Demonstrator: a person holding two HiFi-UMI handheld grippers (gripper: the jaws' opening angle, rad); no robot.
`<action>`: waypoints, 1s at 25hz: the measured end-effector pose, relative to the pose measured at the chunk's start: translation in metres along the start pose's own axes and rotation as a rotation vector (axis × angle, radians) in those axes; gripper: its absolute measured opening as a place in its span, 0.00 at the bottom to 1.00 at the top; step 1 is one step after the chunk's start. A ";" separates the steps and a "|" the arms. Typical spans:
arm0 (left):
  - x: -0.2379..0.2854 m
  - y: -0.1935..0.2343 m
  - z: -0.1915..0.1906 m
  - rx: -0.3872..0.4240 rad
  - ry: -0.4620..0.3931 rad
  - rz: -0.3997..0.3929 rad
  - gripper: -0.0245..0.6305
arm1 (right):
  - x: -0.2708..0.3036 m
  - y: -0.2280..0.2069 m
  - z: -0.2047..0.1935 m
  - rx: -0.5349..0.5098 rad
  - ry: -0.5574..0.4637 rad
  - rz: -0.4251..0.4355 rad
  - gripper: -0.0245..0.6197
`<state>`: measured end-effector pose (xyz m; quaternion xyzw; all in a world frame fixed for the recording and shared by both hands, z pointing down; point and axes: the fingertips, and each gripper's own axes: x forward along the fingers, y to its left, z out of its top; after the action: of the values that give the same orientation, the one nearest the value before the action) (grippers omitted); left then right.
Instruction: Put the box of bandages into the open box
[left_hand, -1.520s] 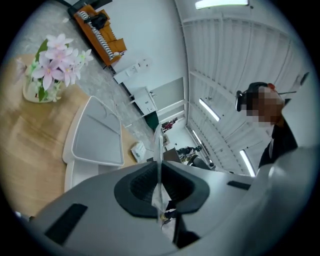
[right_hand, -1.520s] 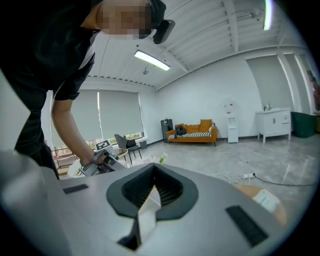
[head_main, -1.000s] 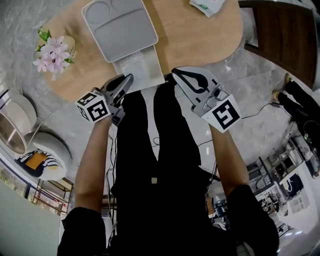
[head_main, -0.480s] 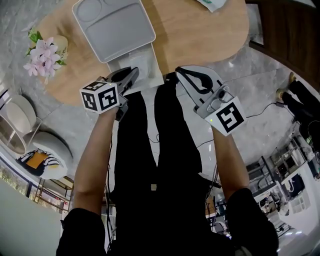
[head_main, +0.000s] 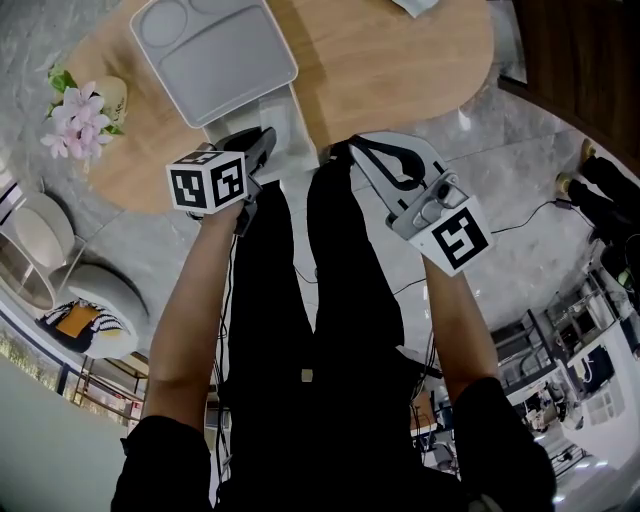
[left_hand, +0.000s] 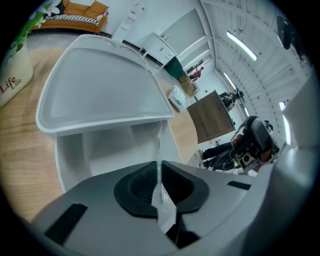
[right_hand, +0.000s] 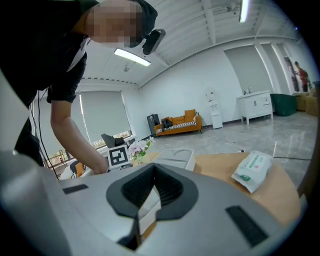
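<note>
The white open box (head_main: 283, 120) stands at the near edge of the wooden table (head_main: 400, 70), its lid (head_main: 215, 55) folded back. My left gripper (head_main: 262, 140) is at the box's near left corner. In the left gripper view it (left_hand: 159, 175) is shut on a thin white wall (left_hand: 158, 150) of the box, seen edge-on. The part of the inside (left_hand: 100, 147) that shows is bare white. My right gripper (head_main: 350, 148) hovers just right of the box, off the table's edge, shut, with nothing seen between its pads (right_hand: 170, 187). No box of bandages shows in any view.
A pot of pink flowers (head_main: 80, 105) stands on the table's left end. A green and white packet (right_hand: 252, 170) lies at the far right of the table. My body and the grey floor fill the space below the table edge.
The left gripper has crept forward along the box's near edge, and its marker cube has turned up toward me. The right gripper has hardly moved.
</note>
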<state>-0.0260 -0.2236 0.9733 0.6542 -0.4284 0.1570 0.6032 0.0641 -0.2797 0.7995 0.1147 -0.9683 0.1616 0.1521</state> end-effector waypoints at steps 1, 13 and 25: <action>0.002 0.000 -0.001 0.006 0.008 0.006 0.09 | -0.001 0.001 0.003 -0.004 -0.006 0.001 0.05; 0.009 0.008 -0.006 0.214 0.075 0.186 0.21 | -0.004 0.010 0.007 -0.030 -0.014 0.009 0.05; -0.010 0.009 -0.008 0.228 0.066 0.297 0.37 | -0.011 0.019 0.012 -0.033 -0.028 -0.002 0.05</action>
<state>-0.0360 -0.2116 0.9742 0.6422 -0.4795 0.3132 0.5094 0.0661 -0.2648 0.7803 0.1155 -0.9728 0.1438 0.1405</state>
